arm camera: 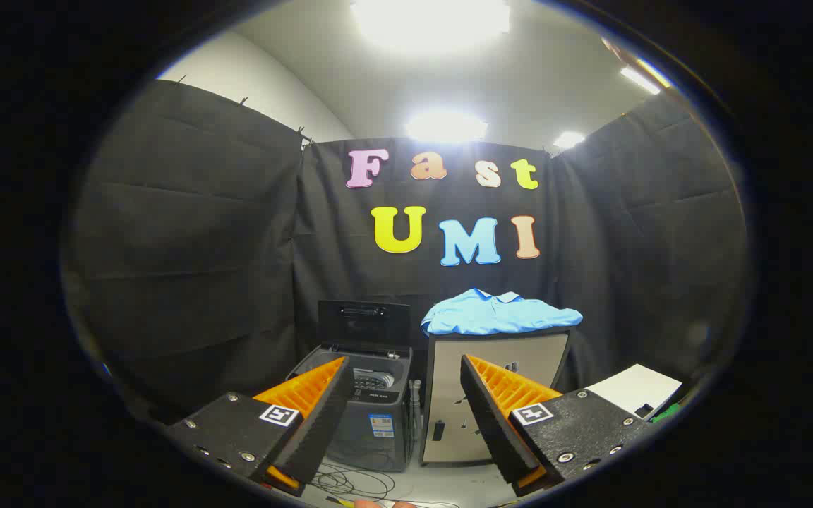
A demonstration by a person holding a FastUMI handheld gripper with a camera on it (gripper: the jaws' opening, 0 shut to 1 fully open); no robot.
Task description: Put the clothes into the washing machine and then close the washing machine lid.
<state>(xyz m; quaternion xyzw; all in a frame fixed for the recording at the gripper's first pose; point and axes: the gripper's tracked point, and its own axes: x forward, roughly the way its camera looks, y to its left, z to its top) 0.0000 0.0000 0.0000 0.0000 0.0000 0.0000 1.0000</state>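
One small dark grey top-loading washing machine (371,416) stands on the floor against the black cloth wall (188,268), beyond the fingers and partly behind the left one. Its one lid (364,322), a dark flat panel, is raised upright at the back, leaving the tub open; a pale ribbed inner rim shows inside the opening. One small label patch sits on the machine's front face; too small to tell more.

One beige box-shaped cabinet (512,353) stands just beside the machine on its right, taller than it, with a few small dark fittings on its front.

One garment: a light blue collared shirt (495,314), soft fabric, loosely folded, lying flat on top of the cabinet. Collar faces up near the middle; edges drape slightly over the cabinet's top front rim. It is well beyond the fingertips, higher than the machine's opening.

One gripper (404,370), two fingers, spread wide apart, nothing between them. Machine's right edge and cabinet's left side show through the gap.

One white flat board (636,388) lies low at the right, behind the right finger. A few thin dark cables (350,483) trail on the pale floor before the machine.
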